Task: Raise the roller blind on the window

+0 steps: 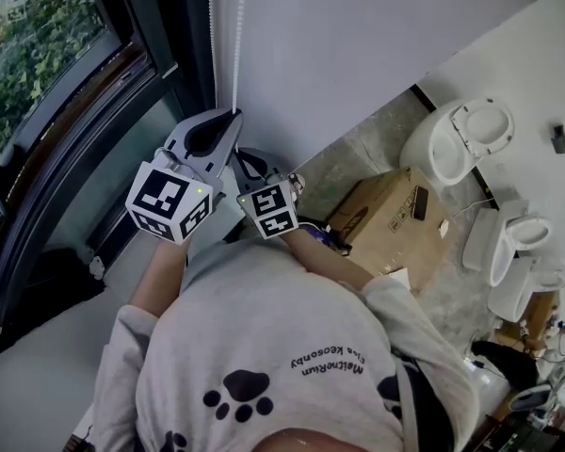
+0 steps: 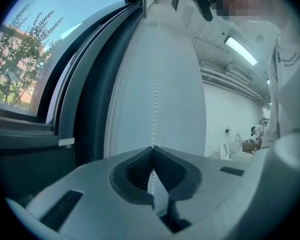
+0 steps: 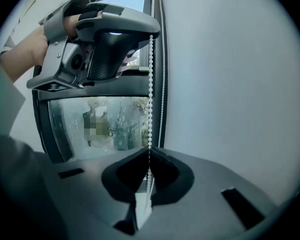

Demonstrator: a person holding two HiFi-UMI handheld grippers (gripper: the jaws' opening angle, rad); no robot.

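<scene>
White bead chain is pinched tight by the closed left gripper and, below its fingers, by the closed right gripper.

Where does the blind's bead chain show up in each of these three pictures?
Head view: chain hangs from top centre down to the left gripper.
Left gripper view: runs up the middle, lower end pinched in the jaws.
Right gripper view: centre, strung from the left gripper above into the right gripper below.
Shared landmark: the window, left of the chain in every view.
</scene>
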